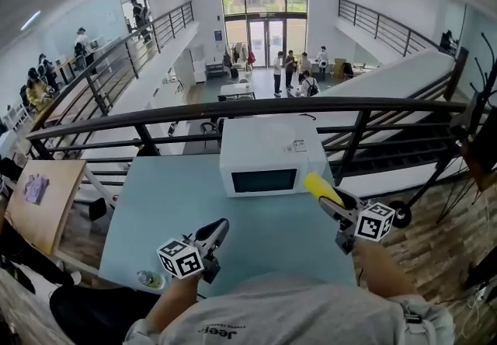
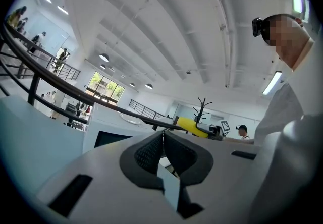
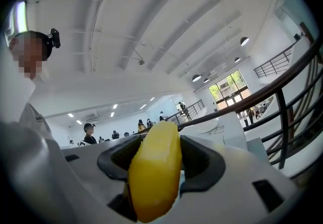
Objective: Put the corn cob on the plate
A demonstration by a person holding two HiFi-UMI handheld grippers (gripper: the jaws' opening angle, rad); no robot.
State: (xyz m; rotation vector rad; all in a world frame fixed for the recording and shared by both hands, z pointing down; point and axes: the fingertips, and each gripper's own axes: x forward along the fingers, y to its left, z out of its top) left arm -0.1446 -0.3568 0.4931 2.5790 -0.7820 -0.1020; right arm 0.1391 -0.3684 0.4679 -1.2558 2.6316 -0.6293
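Head view: your right gripper (image 1: pixel 332 205) holds the cob (image 1: pixel 321 189) in the air, just beside the right front corner of the microwave (image 1: pixel 268 155). The microwave sits on the table (image 1: pixel 155 203) by the railing (image 1: pixel 233 109). Your left gripper (image 1: pixel 219 227) hovers over the table nearer you, apart from the cob.
Left gripper view: jaws pressed together, nothing between them; cob visible beyond their tips, right of the microwave.
Right gripper view: jaws clamped on the cob's sides, its yellow end jutting past the tips.

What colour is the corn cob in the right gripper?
Yellow: the corn cob shows clearest in the right gripper view.
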